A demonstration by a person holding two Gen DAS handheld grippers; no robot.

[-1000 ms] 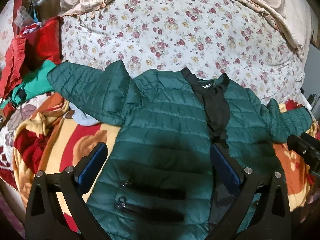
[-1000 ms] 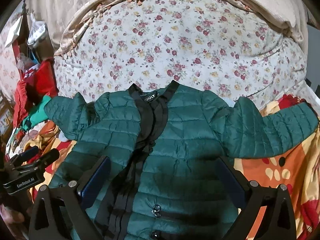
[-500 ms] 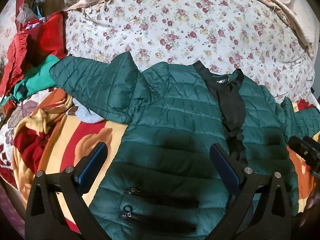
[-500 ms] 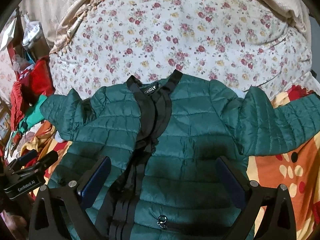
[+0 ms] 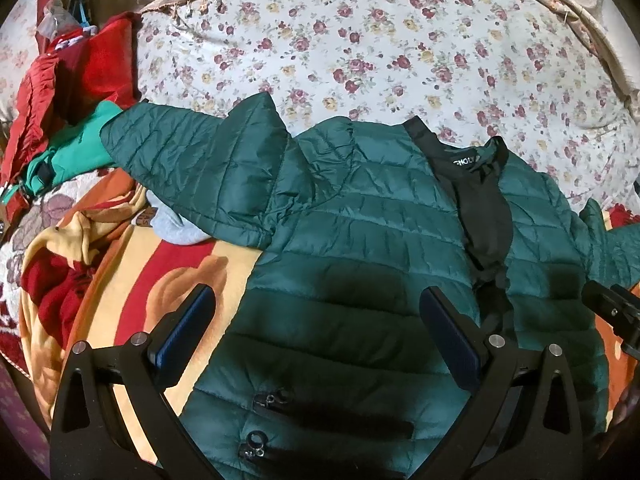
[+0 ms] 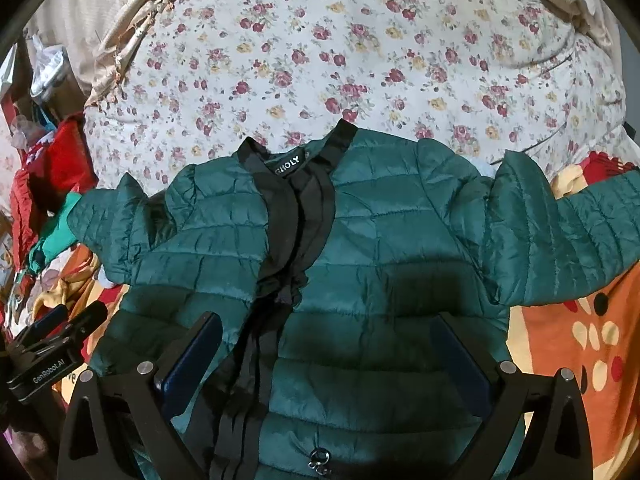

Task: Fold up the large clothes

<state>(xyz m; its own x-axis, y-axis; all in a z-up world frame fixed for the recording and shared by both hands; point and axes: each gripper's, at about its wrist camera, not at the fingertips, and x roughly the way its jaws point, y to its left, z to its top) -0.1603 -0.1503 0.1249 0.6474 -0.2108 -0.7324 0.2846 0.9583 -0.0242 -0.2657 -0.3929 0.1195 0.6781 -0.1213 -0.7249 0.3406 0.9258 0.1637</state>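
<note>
Green jacket is laid front-up w/ sleeves spread, partly on the floral quilt at far side, partly on an orange blanket. Left gripper & right gripper are held over it, fingers wide apart, nothing gripped.

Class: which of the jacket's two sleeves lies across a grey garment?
The left-hand sleeve in the left wrist view; grey fabric pokes out beneath it. The other sleeve rests on the orange blanket.

Green quilted jacket spread flat, right hand-held gripper open above
</note>
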